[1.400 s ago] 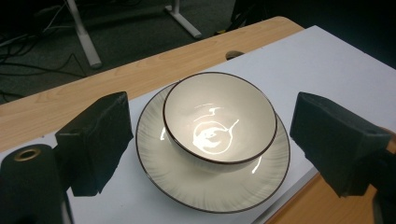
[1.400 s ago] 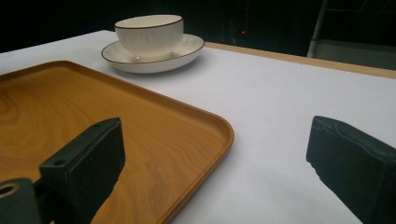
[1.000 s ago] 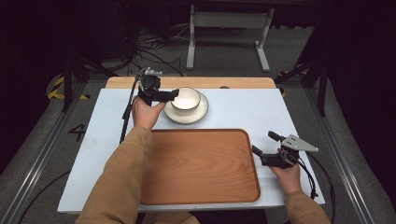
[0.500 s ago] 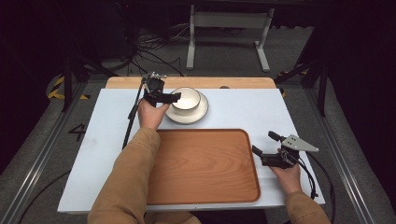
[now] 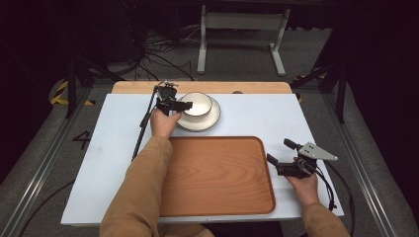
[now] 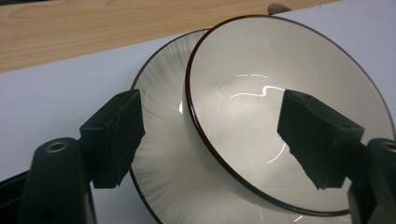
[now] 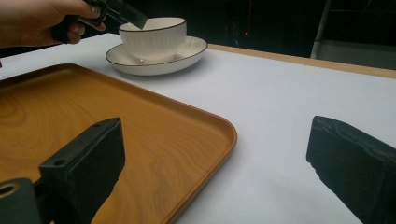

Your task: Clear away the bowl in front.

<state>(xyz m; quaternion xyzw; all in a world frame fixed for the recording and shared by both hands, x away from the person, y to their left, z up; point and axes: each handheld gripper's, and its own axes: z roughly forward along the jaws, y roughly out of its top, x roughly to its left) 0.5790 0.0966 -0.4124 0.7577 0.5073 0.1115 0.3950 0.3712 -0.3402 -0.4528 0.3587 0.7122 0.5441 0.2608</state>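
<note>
Straddling the near rim of the bowl [image 6: 280,116], the left gripper [image 5: 181,105] has one pad inside the bowl and the other outside it, over the saucer [image 6: 159,140] on which the bowl stands. Its jaws have just been closing, with the bowl's wall between them, but in the left gripper view there is a clear gap on both sides, so the pads do not press yet and nothing is held. The bowl and saucer stand at the far side of the white table [image 5: 257,118], just beyond the far edge of the wooden tray [image 5: 217,177]. The right gripper [image 5: 285,159] rests on the table at the tray's right edge, its jaws wide apart and empty (its own view shows only table and tray between them). I think the main risk comes from the grip itself: a glazed wall is smooth and the rim is thin, so if the pads close too near the top edge, the bowl could slip or tilt when it is lifted. Also the outer pad hangs low over the saucer, and it may push or drag the saucer if the hand goes lower. A lift that is not straight could knock the bowl against the saucer.
</note>
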